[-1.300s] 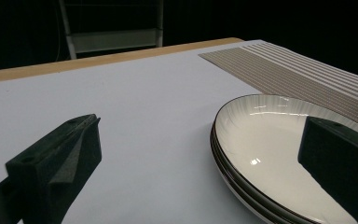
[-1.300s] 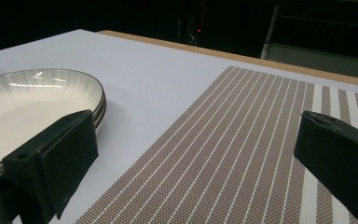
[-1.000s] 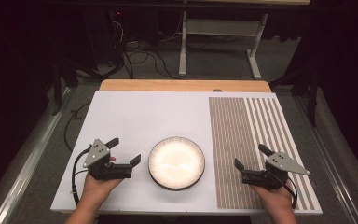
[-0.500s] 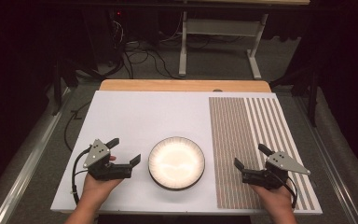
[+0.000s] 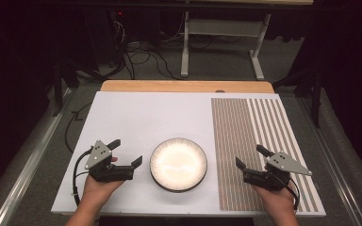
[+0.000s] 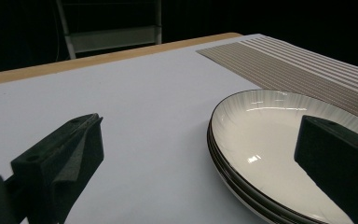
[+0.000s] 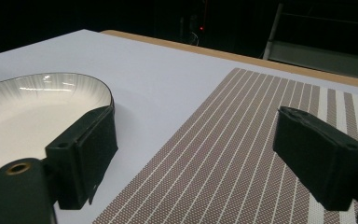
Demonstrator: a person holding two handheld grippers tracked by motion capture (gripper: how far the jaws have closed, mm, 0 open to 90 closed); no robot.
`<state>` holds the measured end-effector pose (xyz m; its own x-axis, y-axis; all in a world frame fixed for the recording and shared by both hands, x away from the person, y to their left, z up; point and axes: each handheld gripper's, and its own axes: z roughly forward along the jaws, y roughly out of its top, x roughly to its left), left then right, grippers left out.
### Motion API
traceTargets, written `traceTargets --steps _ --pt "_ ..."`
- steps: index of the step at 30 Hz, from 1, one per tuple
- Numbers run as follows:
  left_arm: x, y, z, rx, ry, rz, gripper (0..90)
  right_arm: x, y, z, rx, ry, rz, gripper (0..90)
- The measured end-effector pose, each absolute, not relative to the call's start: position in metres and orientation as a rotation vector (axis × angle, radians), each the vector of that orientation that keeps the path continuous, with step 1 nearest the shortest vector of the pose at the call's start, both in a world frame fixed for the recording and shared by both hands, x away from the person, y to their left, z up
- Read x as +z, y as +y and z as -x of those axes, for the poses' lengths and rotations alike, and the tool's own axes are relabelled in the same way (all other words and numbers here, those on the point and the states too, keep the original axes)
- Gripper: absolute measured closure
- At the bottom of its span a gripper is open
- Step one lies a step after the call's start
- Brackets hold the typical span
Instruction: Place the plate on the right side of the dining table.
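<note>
Almost nothing differs from the earlier frames: both hands and the plates lie where they lay a second ago, and the one change is that the right gripper (image 5: pixel 251 157), black with a grey three-cornered plate on top, has just been closing its jaws a little, with nothing between them. They are wide apart over the brown-and-white striped woven placemat (image 5: pixel 245 127), which covers the right part of the white tabletop (image 5: pixel 146 113).

The left gripper (image 5: pixel 125 151), of the same make, rests near the table's near-left edge with its jaws wide open and empty, one tip just beside the left rim of the plates, not touching them.

The stack of round white ribbed plates with dark rims (image 5: pixel 178 165) sits on the bare white surface near the table's near edge, between the two grippers. In the left gripper view at least two rims (image 6: pixel 223 154) show one on the other. The stack's right rim lies just short of the placemat's left edge.

Open room lies on the far half of the white surface, up to the pale wooden strip (image 5: pixel 184 86) along the far edge. The placemat runs close to the table's right edge.
</note>
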<state>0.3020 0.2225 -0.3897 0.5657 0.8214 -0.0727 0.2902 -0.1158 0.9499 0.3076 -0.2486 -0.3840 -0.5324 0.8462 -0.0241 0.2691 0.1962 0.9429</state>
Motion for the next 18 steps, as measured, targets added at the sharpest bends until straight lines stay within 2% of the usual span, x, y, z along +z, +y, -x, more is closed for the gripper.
traceTargets --steps 4,6,7,9,13,15,16,17,18 --pt "-0.389 0.223 -0.302 0.596 0.941 -1.683 1.8 -0.383 -0.244 -0.308 1.333 1.932 -1.028 19.6" --pt "-0.388 0.223 -0.301 0.599 0.939 -1.684 2.3 -0.381 -0.239 -0.307 1.329 1.948 -1.032 25.6" --pt "-0.388 0.224 -0.301 0.601 0.941 -1.684 2.3 -0.381 -0.239 -0.307 1.329 1.948 -1.032 25.6" --pt "-0.388 0.224 -0.301 0.597 0.946 -1.682 3.6 -0.381 -0.236 -0.307 1.319 1.959 -1.038 33.2" --pt "-0.387 0.224 -0.301 0.620 0.942 -1.689 4.1 -0.381 -0.234 -0.307 1.315 1.967 -1.048 38.9" --pt "-0.387 0.223 -0.300 0.633 0.932 -1.697 4.2 -0.380 -0.232 -0.307 1.318 1.976 -1.044 50.0" --pt "-0.387 0.222 -0.300 0.636 0.927 -1.704 4.2 -0.380 -0.232 -0.307 1.318 1.976 -1.044 50.0" --pt "-0.387 0.222 -0.301 0.636 0.922 -1.715 4.7 -0.379 -0.229 -0.306 1.312 1.979 -1.036 58.1" --pt "-0.387 0.222 -0.301 0.636 0.922 -1.715 4.9 -0.379 -0.229 -0.306 1.312 1.979 -1.036 58.1"
